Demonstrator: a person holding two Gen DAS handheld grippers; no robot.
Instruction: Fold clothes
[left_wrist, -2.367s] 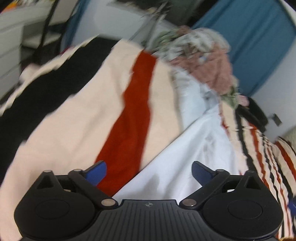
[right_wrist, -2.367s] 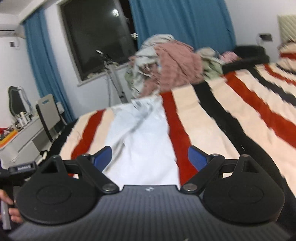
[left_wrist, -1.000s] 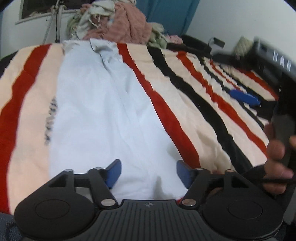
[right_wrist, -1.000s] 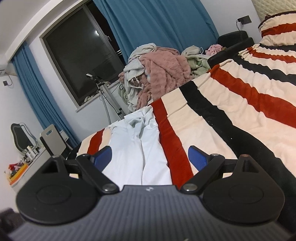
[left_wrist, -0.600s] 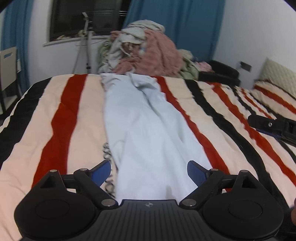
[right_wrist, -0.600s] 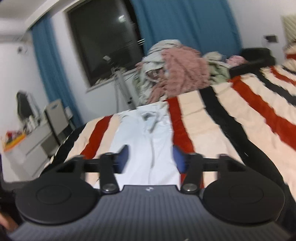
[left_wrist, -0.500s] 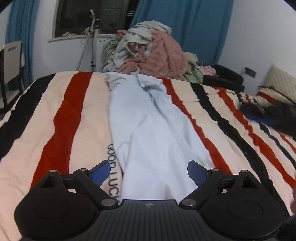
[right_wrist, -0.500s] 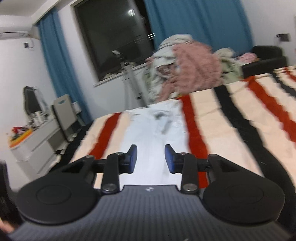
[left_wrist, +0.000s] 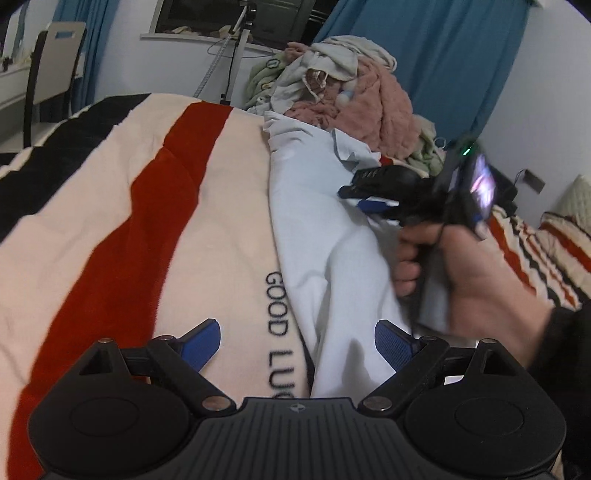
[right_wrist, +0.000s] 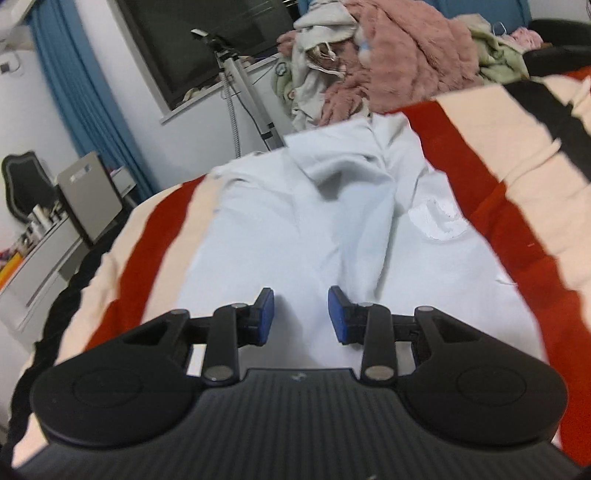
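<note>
Pale blue trousers (left_wrist: 332, 236): they lie lengthwise on my striped blanket (left_wrist: 155, 206), legs running toward me, waist end near the clothes pile (left_wrist: 354, 88).
Left gripper (left_wrist: 297, 341): I hold its jaws spread wide over the trouser hem and the blanket's "GOOD LUCK" lettering (left_wrist: 279, 332); nothing is pinched.
Right gripper (right_wrist: 301, 314): its jaws have just been closing and now stand narrow, a gap left, above the trousers' middle; no cloth sits between the pads.
Right hand (left_wrist: 461, 273): it grips the handle, blurred, over the trousers' right edge.
</note>
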